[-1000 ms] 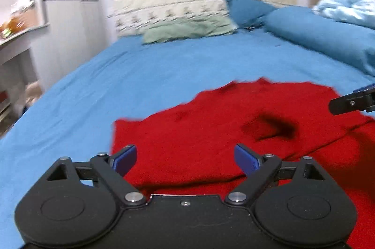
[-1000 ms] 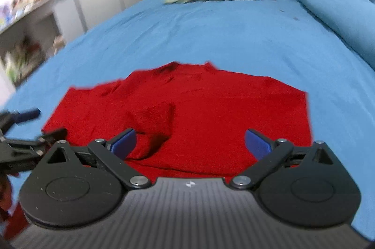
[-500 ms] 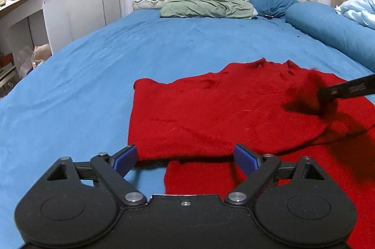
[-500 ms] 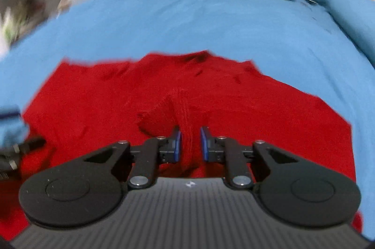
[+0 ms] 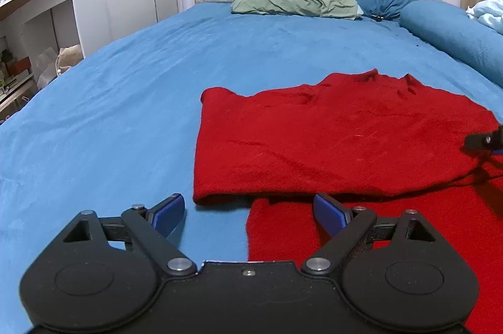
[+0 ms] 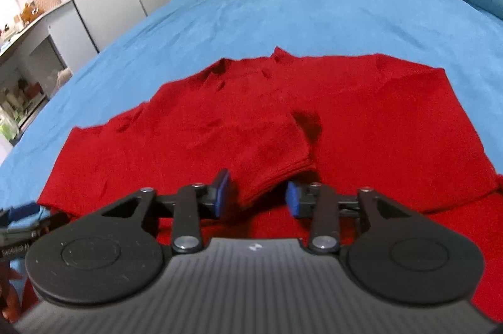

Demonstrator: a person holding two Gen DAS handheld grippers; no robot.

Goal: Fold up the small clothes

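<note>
Red sweater [image 5: 330, 142] flat on blue bed [image 5: 125, 101], left gripper [image 5: 248, 213] spread wide, right gripper [image 6: 256, 195] parted around folded sleeve [image 6: 270, 161]

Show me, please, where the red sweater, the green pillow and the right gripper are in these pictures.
red sweater [image 5: 330, 142]: left wrist view, middle of the folded-over layer.
green pillow [image 5: 292, 4]: left wrist view, its centre.
right gripper [image 6: 256, 197]: right wrist view, midway between its fingertips.

left gripper [image 5: 248, 213] jaws wide apart; right gripper [image 6: 256, 197] jaws half parted
</note>
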